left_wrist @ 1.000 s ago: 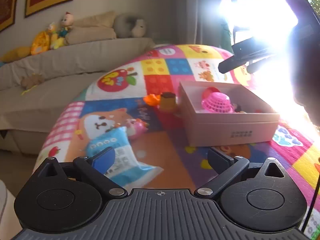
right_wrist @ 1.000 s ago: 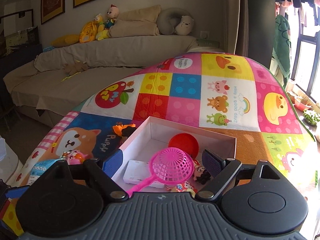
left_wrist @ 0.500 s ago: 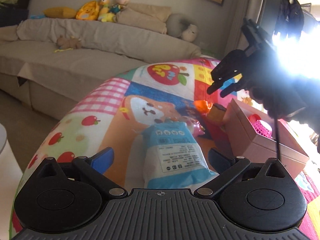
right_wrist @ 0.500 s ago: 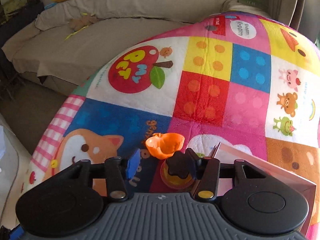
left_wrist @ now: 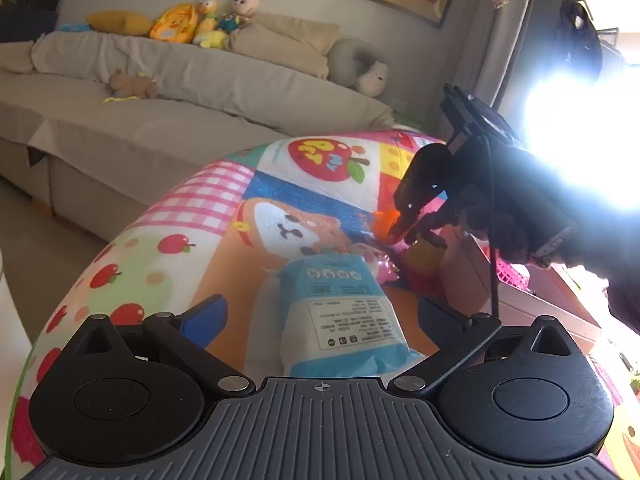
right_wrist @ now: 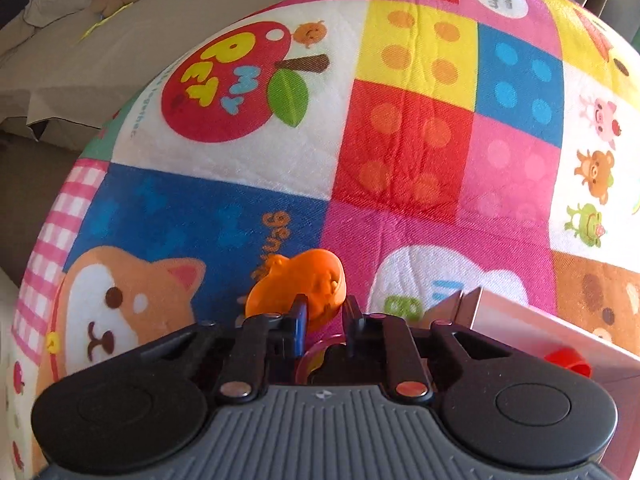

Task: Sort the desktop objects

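My right gripper [right_wrist: 325, 312] is shut on an orange toy [right_wrist: 308, 286] just above the colourful mat; it also shows in the left wrist view [left_wrist: 404, 226] holding the orange toy [left_wrist: 383, 224]. My left gripper [left_wrist: 320, 314] is open, its fingers on either side of a blue and white packet [left_wrist: 340, 312] lying on the mat. The pink box [left_wrist: 532, 300] stands to the right, its corner [right_wrist: 520, 320] near my right gripper. A yellow-brown cup [left_wrist: 424, 254] and a pink toy [left_wrist: 380, 266] sit beside the box.
The patchwork mat [right_wrist: 400, 140] covers the table, whose edge curves off at the left. A beige sofa [left_wrist: 160, 112] with plush toys stands behind. Strong window glare [left_wrist: 580, 152] washes out the right. A red item [right_wrist: 568, 360] lies in the box.
My right gripper has closed on the orange toy and come lower over it. My left gripper has moved slightly closer over the blue packet, still open.
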A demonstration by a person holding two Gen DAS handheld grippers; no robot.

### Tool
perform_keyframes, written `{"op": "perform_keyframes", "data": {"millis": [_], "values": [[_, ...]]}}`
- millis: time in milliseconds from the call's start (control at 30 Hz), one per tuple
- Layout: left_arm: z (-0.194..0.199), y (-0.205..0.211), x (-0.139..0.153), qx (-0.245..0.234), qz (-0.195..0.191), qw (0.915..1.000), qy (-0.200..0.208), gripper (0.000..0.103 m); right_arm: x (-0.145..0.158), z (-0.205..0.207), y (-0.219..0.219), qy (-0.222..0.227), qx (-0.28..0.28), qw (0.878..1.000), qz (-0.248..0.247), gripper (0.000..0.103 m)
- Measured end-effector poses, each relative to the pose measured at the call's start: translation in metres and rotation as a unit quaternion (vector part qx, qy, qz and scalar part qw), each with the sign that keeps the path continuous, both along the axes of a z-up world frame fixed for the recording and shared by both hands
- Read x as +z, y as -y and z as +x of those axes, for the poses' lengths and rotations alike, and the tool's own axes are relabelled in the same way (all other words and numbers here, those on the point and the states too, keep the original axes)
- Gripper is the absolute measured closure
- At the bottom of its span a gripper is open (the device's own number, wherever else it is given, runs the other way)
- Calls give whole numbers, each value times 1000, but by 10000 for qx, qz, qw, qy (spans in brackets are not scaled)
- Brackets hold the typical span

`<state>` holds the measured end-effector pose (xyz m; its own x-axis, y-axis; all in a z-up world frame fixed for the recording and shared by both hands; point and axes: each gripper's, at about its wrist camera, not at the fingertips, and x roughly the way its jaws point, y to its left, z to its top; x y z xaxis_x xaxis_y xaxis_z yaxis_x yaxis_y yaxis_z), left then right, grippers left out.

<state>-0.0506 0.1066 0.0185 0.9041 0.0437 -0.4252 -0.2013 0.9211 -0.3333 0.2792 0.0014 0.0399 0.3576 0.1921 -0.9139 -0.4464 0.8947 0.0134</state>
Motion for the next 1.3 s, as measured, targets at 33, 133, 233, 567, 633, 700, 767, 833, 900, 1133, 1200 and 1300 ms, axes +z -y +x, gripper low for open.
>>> {"op": "perform_keyframes", "data": {"millis": [33, 133, 233, 567, 633, 700, 767, 833, 900, 1133, 1200, 1300], "values": [[0, -1, 0, 0, -13, 10000, -15, 0, 0, -8, 1, -84, 69, 9999, 45, 85], [1, -2, -1, 18, -65, 10000, -66, 0, 3, -41, 1, -279, 458, 9983, 225, 87], [2, -3, -1, 30, -101, 9999, -106, 0, 6, -76, 2, -697, 849, 9931, 402, 87], [4, -1, -2, -4, -48, 9999, -156, 0, 57, -140, 35, 590, 1424, 9865, 550, 75], [4, -1, -2, -8, -39, 9999, -166, 0, 57, -136, 38, 872, 1362, 9857, 469, 57], [5, 0, -2, -9, -33, 9998, -189, 0, 51, -125, 37, 751, 1229, 9881, 548, 52], [6, 1, -2, -9, -33, 9998, -211, 0, 40, -114, 30, 657, 1153, 9897, 534, 52], [6, 0, -2, -11, -45, 9998, -218, 0, 27, -106, 20, 602, 1134, 9908, 438, 55], [6, 0, -3, -15, -65, 9997, -228, 0, 11, -97, 12, 321, 1174, 9917, 417, 67], [7, 0, -3, -3, -54, 9997, -236, 0, 24, -119, 36, 328, 1251, 9882, 824, 94], [7, 3, -2, -30, 50, 9997, -237, 0, 43, -134, 61, 451, 1215, 9844, 1192, 96], [10, 10, 0, -168, 276, 9989, -351, 0, 64, -161, 104, 621, 1081, 9792, 1603, 96]]}}
